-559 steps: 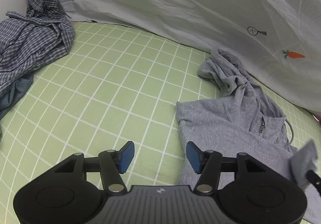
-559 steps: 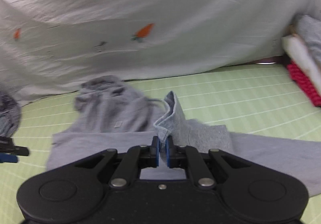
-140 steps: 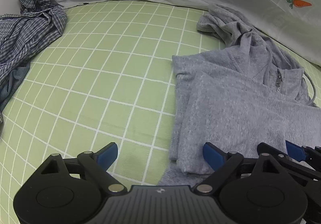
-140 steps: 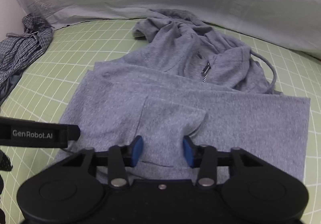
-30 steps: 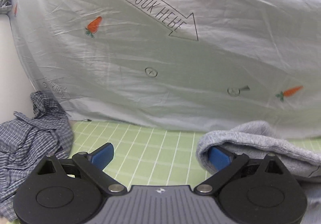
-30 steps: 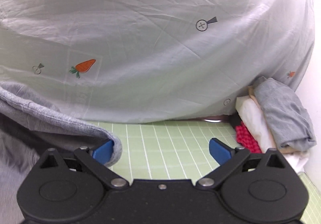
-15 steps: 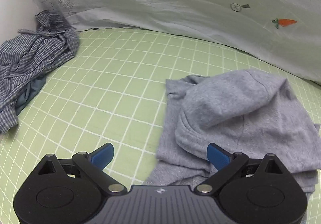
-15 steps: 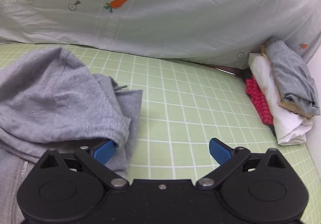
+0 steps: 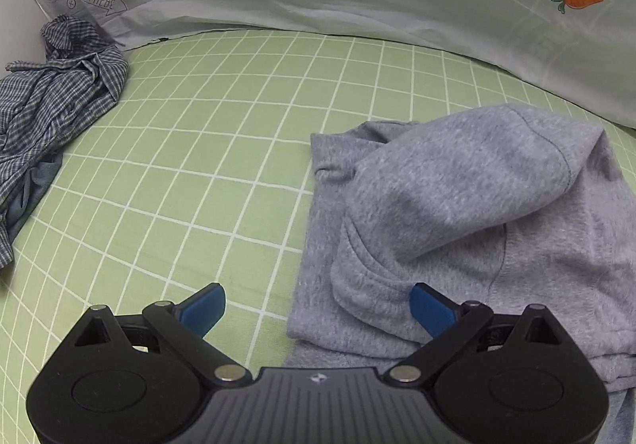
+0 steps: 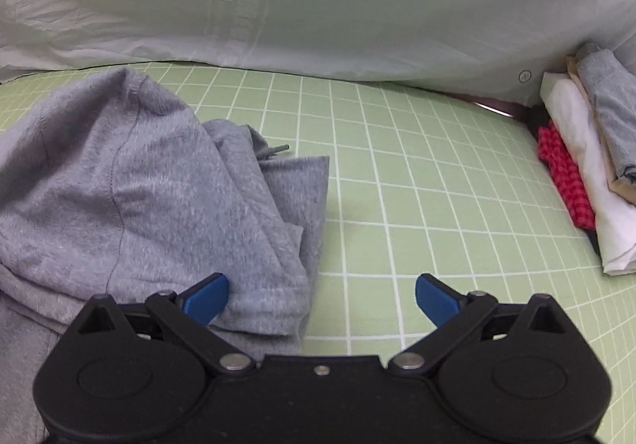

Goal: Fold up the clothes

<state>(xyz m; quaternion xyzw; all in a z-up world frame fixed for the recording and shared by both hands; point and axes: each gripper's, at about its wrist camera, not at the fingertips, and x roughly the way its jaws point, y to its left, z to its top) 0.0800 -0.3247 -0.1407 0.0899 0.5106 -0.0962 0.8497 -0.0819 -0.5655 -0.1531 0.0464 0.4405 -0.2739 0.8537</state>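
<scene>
A grey hoodie (image 9: 469, 205) lies folded in a loose bundle on the green checked sheet (image 9: 206, 165), with its hood doubled over on top. My left gripper (image 9: 318, 309) is open at the bundle's left front corner, its right finger against the cloth. In the right wrist view the same hoodie (image 10: 151, 181) fills the left side, a drawstring tip poking out at its far edge. My right gripper (image 10: 322, 297) is open at the bundle's right front corner, its left finger touching the fabric and its right finger over bare sheet.
A crumpled blue checked shirt (image 9: 51, 86) lies at the far left. A stack of folded clothes (image 10: 588, 165), grey, white and red, stands at the right edge. A pale sheet with carrot prints (image 10: 318, 6) hangs along the back.
Both grippers have dropped the folded-over half of the hoodie onto the bundle and lowered toward the sheet. The jaws stay wide open, and the hoodie now rests flatter.
</scene>
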